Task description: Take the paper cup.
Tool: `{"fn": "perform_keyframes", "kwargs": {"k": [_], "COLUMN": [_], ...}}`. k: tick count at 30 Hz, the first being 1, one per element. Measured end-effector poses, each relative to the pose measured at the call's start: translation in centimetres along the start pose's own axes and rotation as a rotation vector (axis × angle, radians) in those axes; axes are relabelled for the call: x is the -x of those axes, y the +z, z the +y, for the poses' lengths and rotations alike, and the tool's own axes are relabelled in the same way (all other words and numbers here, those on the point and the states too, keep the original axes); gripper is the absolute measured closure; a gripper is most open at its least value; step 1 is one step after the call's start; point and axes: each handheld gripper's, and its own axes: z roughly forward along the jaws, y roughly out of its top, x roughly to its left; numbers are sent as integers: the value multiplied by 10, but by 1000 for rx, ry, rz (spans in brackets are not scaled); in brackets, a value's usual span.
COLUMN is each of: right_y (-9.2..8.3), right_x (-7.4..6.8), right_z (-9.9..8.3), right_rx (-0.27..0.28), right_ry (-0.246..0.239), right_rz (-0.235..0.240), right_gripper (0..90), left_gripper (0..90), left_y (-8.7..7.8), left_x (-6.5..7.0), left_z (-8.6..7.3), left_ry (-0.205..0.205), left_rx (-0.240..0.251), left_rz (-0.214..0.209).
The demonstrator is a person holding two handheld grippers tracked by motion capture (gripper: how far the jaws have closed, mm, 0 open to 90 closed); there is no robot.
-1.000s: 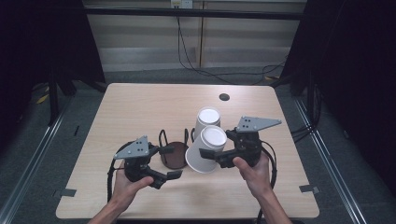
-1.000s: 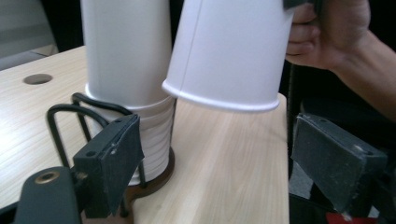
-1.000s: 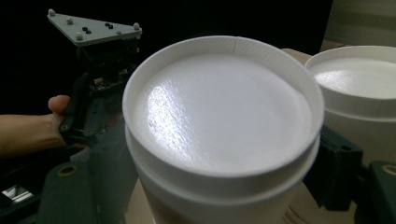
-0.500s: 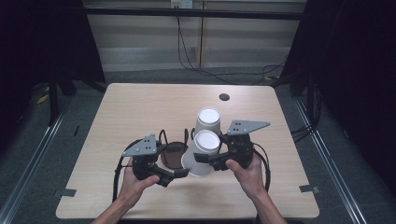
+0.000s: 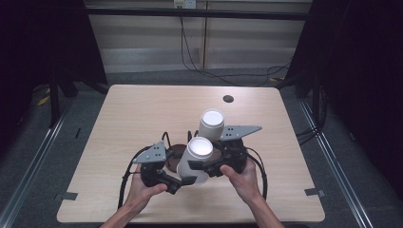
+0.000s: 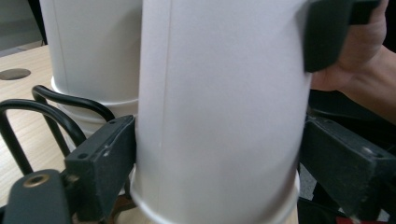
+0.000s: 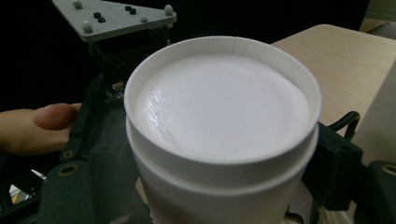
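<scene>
A pale wooden counter [image 5: 142, 118] stands in a dark room with grey floor and black curtains. The right tool [image 5: 209, 166] holds the inverted white paper cup [image 5: 196, 159] near its base end, the jaws pressed to either side of the wall; the left tool [image 5: 183, 181] brackets the same cup low by the rim, its jaws having just been opening, the near jaw touching the wall and the far jaw standing slightly off, so it does not grip. The cup sits near the front middle of the counter, over a brown round object [image 5: 177, 151] and a black wire holder [image 5: 166, 140]; a second inverted white paper cup [image 5: 211, 124] stands just behind.

Judged step: lowering the cup; keep it upright, let the left tool clear the rim fully before the right one releases, and avoid nudging the rear cup.

The right gripper view shows the cup's recessed bottom [image 7: 219, 107]; the left gripper view shows the seam and rolled rim [image 6: 210, 212], plus wire loops [image 6: 51, 109] beside the rear cup.
</scene>
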Motion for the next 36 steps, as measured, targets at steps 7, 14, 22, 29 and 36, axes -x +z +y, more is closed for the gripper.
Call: {"fn": "perform_keyframes", "kwargs": {"k": [7,14,22,29,36], "right_y": [11,15,13,12,14], "right_x": [-4,-6,-7,-5,-2], "right_z": [-2,-2,-2,-3,-4], "right_rx": [-13,-3,3,10,-24], "right_ry": [-1,5,4,16,30], "right_rz": [21,33,40,67,71], "right_gripper": [238,238,236,217,174], "left_gripper": [104,102,136,175,187], "left_y": [7,12,11,8,6], "left_x": [1,2,4,4,3], "left_z": [-3,-6,-6,-4,-4], "left_ry": [-6,-1,17,13,-1], "left_rx": [-11,-28,-27,-59,-114], "left_rz": [-10,-11,-2,-16,-20]}}
